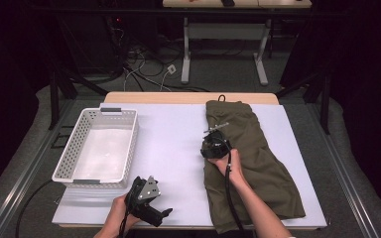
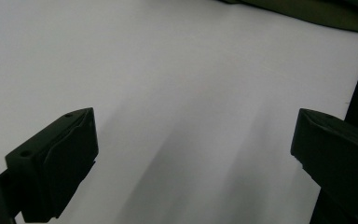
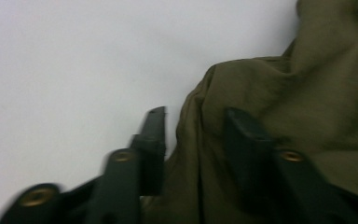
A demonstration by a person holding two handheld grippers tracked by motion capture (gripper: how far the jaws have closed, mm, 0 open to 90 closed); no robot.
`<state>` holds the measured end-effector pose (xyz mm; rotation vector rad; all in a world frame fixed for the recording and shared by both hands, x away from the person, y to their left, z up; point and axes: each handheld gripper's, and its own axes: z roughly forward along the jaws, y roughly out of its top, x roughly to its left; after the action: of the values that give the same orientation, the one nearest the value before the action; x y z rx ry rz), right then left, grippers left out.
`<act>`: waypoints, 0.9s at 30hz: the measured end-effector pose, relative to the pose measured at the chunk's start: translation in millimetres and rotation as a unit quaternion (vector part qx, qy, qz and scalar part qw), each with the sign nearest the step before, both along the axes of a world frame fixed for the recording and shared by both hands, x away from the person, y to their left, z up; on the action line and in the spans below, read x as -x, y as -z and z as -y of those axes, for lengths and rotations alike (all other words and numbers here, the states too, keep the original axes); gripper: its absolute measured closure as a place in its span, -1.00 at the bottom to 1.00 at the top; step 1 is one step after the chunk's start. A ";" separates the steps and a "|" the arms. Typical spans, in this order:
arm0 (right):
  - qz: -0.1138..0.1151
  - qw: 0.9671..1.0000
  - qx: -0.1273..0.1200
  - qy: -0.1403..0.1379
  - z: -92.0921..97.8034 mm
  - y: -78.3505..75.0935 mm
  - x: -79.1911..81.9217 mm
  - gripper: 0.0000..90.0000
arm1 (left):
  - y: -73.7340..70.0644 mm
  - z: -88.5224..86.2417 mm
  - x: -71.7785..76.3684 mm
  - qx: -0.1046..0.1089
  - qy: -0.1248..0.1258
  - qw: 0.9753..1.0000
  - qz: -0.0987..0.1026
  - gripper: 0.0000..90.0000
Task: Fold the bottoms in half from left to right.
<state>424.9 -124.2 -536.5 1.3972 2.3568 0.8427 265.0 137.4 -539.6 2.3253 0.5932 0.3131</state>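
The olive-green folded cloth garment point(image 1: 248, 163), prob. trousers or shorts, lies flat on the right half of the white-topped table point(image 1: 173, 144), long axis running away from me, waistband end w/ a small loop at the far edge. I judge it soft, limp and light: it'll sag and unfold if lifted from one point, and a thin pinch may slip off a single layer. Best hold looks like the thick folded left edge, where several layers bunch together.

That's where my right claw point(image 3: 193, 135) sits now: jaws partly apart, straddling a raised fold of the garment's point(image 3: 279, 93) left edge, one jaw on the table side, the other over the cloth. Not yet squeezed shut as far as I can see; view's a bit blurred.

Left claw point(image 2: 193, 154) hangs over bare table near the front edge, jaws wide apart, holding nothing, well apart from the garment.

White perforated plastic basket point(image 1: 99, 146) stands at the table's left, nothing in it.
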 end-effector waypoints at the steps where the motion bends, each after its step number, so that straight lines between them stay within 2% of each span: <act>1: 0.005 1.000 -0.005 -0.004 2.9 -3.2 2.5 -0.02 | 0.1 0.2 -0.1 0.000 0.001 1.000 0.000 -0.99; 3: 0.008 1.000 -0.008 -0.010 11.0 -10.9 8.3 -0.24 | 0.1 0.9 0.2 -0.001 0.001 1.000 0.000 -0.99; 4: 0.008 1.000 -0.008 -0.010 11.0 -10.9 8.3 -0.24 | 0.1 0.9 0.2 -0.001 0.001 1.000 0.000 -0.99; 6: 0.014 1.000 -0.022 -0.017 21.5 -16.5 13.7 -0.43 | 0.0 1.4 0.6 0.000 0.001 1.000 0.001 -0.99; 7: 0.020 0.999 -0.026 -0.023 32.8 -20.5 18.9 -0.53 | 0.1 1.5 0.5 0.000 0.001 1.000 0.001 -0.99; 8: 0.020 0.999 -0.026 -0.023 32.8 -20.5 18.9 -0.53 | 0.2 1.6 0.2 -0.001 0.000 1.000 0.001 -0.99; 9: 0.023 0.999 -0.031 -0.028 43.2 -23.1 24.8 -0.60 | 0.6 2.3 -0.1 0.000 -0.001 1.000 0.000 -0.98; 11: 0.024 0.999 -0.028 -0.032 47.9 -24.6 27.7 -0.62 | 0.5 2.7 -0.1 -0.001 -0.001 1.000 0.000 -0.98; 12: 0.029 0.999 -0.028 -0.036 58.0 -26.7 33.0 -0.66 | 0.4 3.2 -0.2 -0.003 0.001 1.000 -0.001 -0.98; 13: 0.029 0.999 -0.028 -0.036 58.0 -26.7 33.0 -0.66 | 0.7 3.7 0.0 -0.002 0.000 1.000 0.000 -0.98; 15: 0.038 0.998 -0.027 -0.038 70.5 -27.9 37.5 -0.69 | 0.4 4.8 -0.1 0.000 -0.001 1.000 0.002 -0.98; 16: 0.038 0.998 -0.027 -0.038 70.5 -27.9 37.5 -0.69 | 0.4 4.8 -0.1 0.000 -0.001 1.000 0.002 -0.98; 19: 0.044 0.998 -0.026 -0.030 87.0 -29.8 44.0 -0.72 | -1.0 5.9 -0.8 0.001 -0.003 1.000 0.001 -0.99; 27: 0.058 0.998 -0.025 -0.018 110.3 -29.8 54.0 -0.75 | -3.5 13.0 -2.5 0.000 -0.001 1.000 0.004 -0.99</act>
<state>370.9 -234.5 -506.7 1.2922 2.2948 0.9703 267.5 124.4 -536.1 2.3215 0.5929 0.3227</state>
